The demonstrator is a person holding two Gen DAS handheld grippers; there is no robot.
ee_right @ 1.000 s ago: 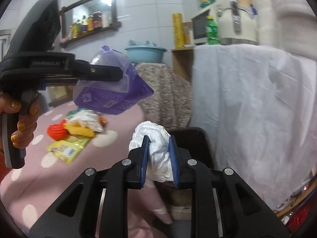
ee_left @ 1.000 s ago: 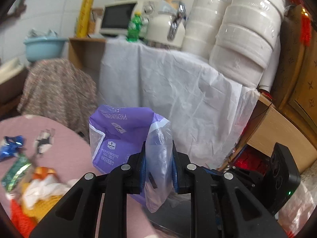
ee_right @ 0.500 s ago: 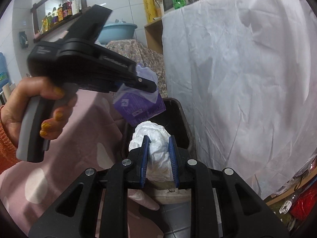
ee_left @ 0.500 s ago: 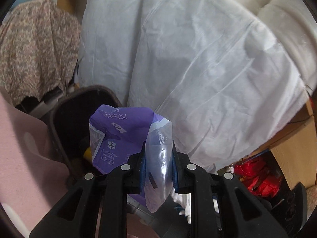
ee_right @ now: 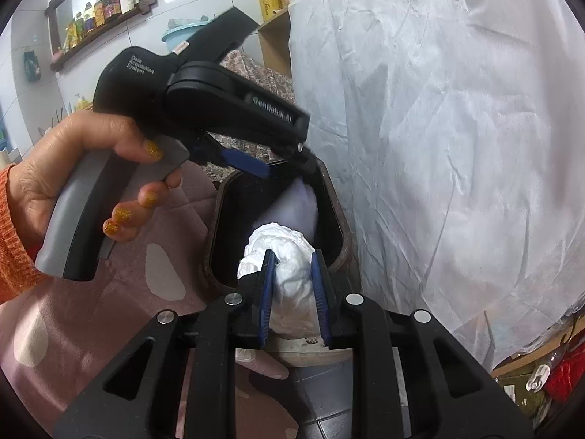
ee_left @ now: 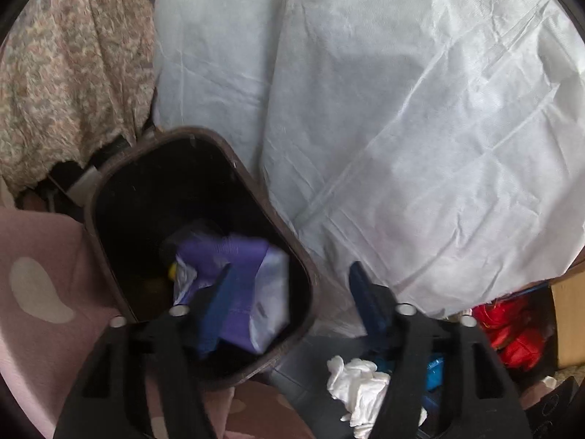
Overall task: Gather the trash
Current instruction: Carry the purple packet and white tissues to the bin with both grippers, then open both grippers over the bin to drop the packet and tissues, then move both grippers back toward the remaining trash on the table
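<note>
From the left wrist, the left tool [ee_left: 289,289] is seen spread wide, nothing between its blue pads, poised over the near right edge of the dark bin [ee_left: 256,183]. The purple packet [ee_left: 237,274] is blurred and lies inside the bin's mouth, free of the tool; it is judged to be thin, light plastic film, limp and a little slippery, and no further hold on it is called for. On the floor right of the bin, a crumpled white tissue [ee_left: 360,389] is seen beside something blue behind the tool's right finger. It is judged soft and featherlight, best pinched through the thick of the wad. From the right wrist, the right tool [ee_right: 292,285] is closed narrowly on the white wad of paper [ee_right: 289,252], gripped across its middle, with the crumpled top bulging above the pads. The wad is held over the near rim of the bin [ee_right: 334,201]. It is judged compressible, weightless and likely to cling to the pads, so a wide opening is advised. The left tool [ee_right: 289,168] is held above the bin's far side, over the pink spotted cloth [ee_right: 161,274].
</note>
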